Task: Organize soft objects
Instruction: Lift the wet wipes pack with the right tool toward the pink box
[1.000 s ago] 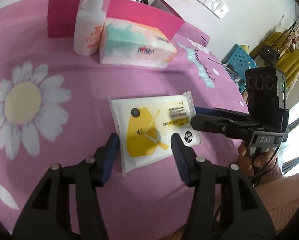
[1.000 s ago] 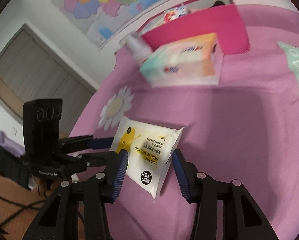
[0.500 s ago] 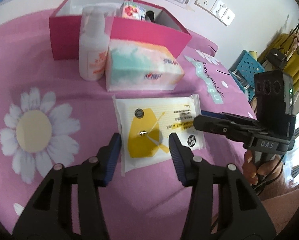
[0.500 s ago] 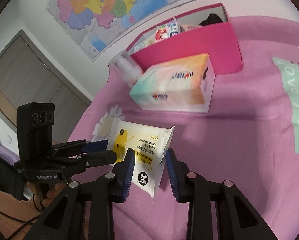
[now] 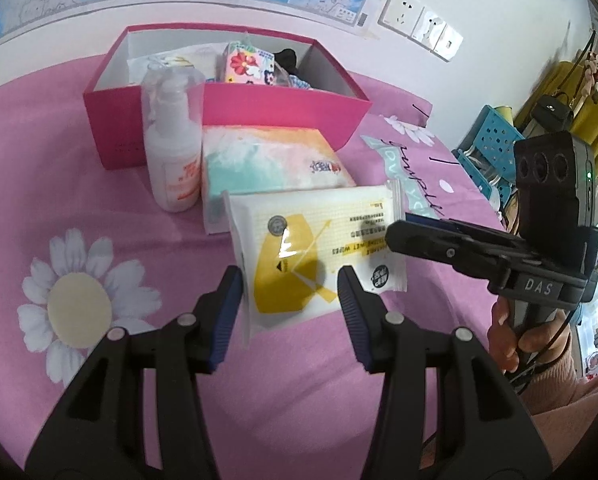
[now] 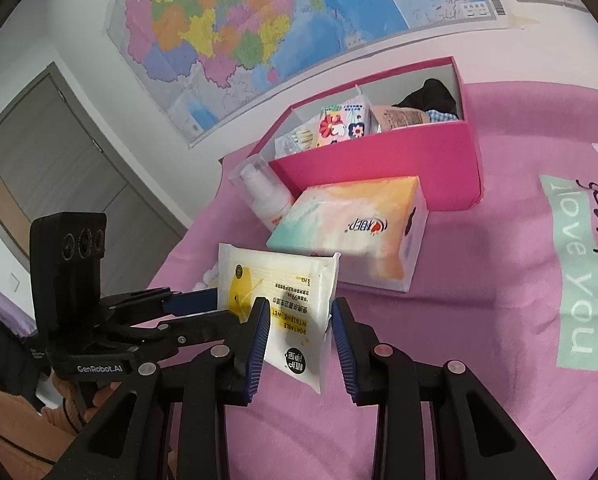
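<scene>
Wet wipes pack [image 6: 283, 304] is clamped at opposite ends by left gripper [image 5: 290, 294] and right gripper [image 6: 300, 328], above pink bedspread [image 6: 479, 280].

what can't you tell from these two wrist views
- Pink box floor: hidden by its front wall and contents in both views.
- Dark item at the box's far end: too little shows to identify.
- Pump bottle label: blurred in the left view.
- Small print on the wipes pack: too small.
- Whether the left gripper pads press on the pack: unclear.
</scene>
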Motion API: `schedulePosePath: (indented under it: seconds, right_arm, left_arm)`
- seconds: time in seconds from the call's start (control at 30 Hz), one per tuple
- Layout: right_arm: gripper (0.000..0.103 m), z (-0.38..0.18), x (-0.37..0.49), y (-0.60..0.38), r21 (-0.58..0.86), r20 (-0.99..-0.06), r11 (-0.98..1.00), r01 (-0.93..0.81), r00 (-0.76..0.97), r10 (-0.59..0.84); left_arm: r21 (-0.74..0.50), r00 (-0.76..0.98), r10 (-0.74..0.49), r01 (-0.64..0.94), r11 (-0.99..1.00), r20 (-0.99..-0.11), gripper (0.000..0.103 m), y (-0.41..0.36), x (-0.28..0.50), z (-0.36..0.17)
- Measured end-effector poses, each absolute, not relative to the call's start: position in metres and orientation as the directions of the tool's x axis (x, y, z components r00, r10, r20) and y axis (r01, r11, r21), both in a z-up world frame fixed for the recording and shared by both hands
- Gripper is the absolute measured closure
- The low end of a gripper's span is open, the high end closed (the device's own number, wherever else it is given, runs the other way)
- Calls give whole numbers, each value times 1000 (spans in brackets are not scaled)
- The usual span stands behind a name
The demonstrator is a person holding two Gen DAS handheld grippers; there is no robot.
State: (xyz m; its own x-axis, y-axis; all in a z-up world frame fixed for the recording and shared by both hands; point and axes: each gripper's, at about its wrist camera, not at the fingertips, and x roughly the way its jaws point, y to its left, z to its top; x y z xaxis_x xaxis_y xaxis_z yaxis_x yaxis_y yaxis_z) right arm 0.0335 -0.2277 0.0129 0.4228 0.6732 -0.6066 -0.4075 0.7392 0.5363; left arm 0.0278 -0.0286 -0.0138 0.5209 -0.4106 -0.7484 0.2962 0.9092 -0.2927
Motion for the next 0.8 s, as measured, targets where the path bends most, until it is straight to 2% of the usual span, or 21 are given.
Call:
schedulePosePath:
  seconds: [0.8]
  right_arm:
    - [70,32,53,-233,527,-574,732,-431,455,681]
  left_arm:
    - [-271,576,-407,309,911,-709,52,-28,38,9]
